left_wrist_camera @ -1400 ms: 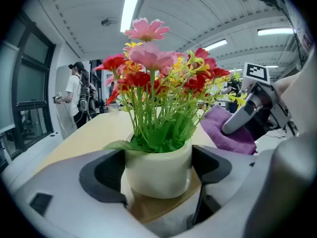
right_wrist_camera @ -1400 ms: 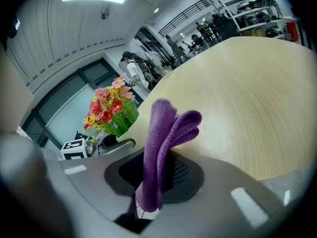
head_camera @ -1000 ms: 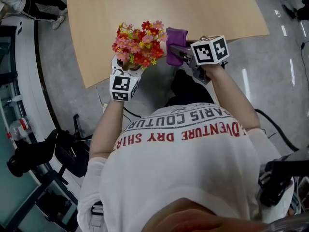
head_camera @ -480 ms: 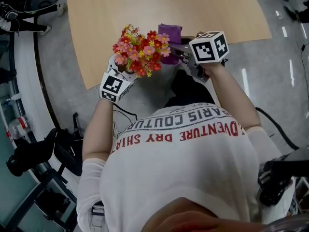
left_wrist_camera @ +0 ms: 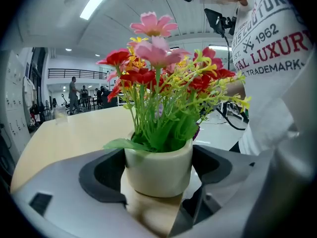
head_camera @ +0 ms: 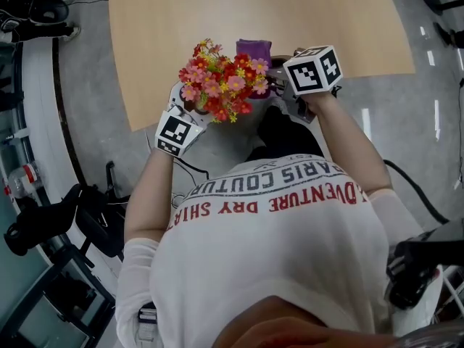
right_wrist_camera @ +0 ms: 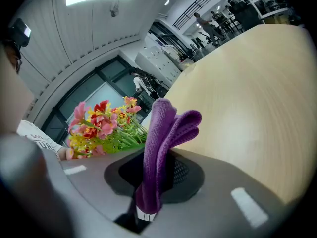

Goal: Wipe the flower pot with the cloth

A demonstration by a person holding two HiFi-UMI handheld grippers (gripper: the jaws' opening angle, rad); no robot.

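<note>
Flower pot beside shirt printed "1962" and "TRADEMARK".

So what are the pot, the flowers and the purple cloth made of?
Flower pot: probably glazed ceramic or plastic, smooth cream sheen. Flowers: likely plastic or fabric, stems uniformly bright green. Cloth: soft knitted microfibre, by its fine ribbed weave.

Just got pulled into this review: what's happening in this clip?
A person works with a gripper in each hand at the near edge of a wooden table. The left gripper is clamped on a cream flower pot full of artificial flowers. The right gripper pinches a folded purple cloth, held up right beside the flowers. Whether the cloth touches the flower pot is hidden by the flowers.
</note>
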